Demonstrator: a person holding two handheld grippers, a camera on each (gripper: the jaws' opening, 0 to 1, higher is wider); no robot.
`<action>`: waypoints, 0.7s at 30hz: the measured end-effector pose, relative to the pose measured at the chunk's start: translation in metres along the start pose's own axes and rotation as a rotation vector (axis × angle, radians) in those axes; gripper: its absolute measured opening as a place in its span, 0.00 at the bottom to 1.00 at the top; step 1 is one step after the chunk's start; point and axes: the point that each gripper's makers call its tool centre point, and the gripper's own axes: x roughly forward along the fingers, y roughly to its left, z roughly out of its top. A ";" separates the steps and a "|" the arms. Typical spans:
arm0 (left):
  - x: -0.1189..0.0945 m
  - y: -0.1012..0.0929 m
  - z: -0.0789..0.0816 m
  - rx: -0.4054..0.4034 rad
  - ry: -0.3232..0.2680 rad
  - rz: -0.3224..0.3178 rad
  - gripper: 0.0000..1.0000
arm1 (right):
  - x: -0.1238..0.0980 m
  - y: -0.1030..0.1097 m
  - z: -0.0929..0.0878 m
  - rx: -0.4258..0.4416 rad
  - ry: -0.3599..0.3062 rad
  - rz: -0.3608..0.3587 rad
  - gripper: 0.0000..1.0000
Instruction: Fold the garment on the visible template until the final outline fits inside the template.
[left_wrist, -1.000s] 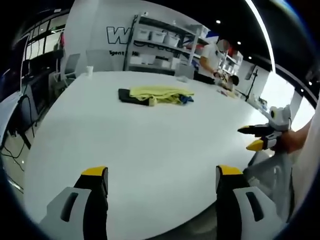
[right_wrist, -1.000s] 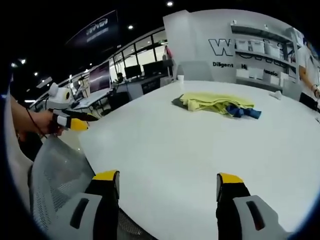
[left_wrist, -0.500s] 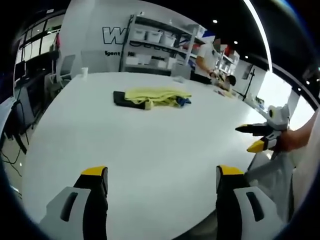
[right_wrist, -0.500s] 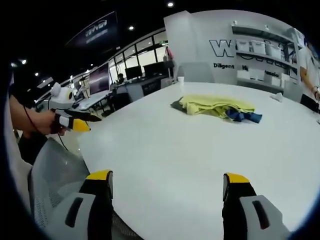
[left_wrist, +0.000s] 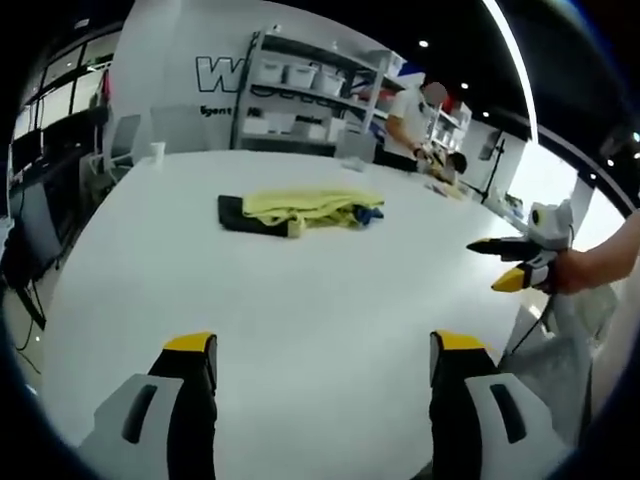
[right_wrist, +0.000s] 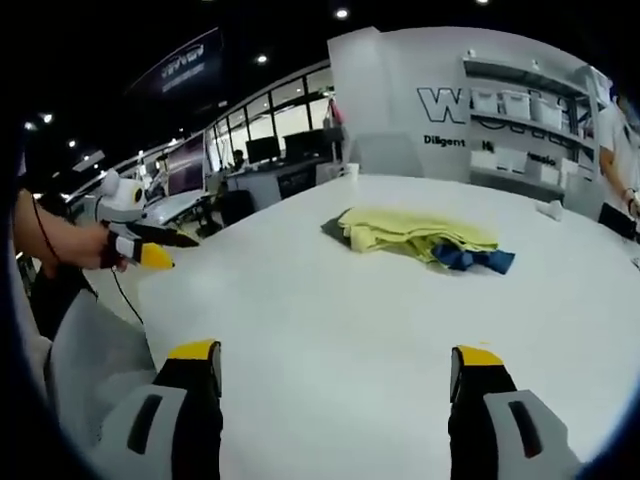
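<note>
1. Left gripper (left_wrist: 315, 350): two broad jaws with pale grey plastic shells, each with a dark oblong slot on its outer face.
2. Black inner faces on those jaws, capped with bright yellow tips.
3. Right gripper (right_wrist: 335, 360): same build, grey shells with dark slots, black inner faces, yellow caps.
4. Seen from the side in the left gripper view: right gripper's slim black tapering fingers (left_wrist: 490, 244), one yellow-tipped, on a white and grey body.
5. Seen in the right gripper view: left gripper's dark pointed fingers (right_wrist: 170, 238) with a yellow patch, and a thin dark cable (right_wrist: 45, 240) trailing beside the hand (right_wrist: 85, 245).
</note>
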 end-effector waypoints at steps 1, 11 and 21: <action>0.005 0.002 0.004 0.003 0.000 -0.002 0.88 | 0.004 -0.008 0.006 0.002 -0.007 -0.004 0.94; 0.047 0.024 0.041 0.011 -0.018 -0.012 0.86 | 0.031 -0.053 0.034 -0.015 -0.027 -0.036 0.93; 0.098 0.045 0.078 0.013 -0.028 -0.027 0.83 | 0.062 -0.104 0.059 -0.027 -0.042 -0.074 0.92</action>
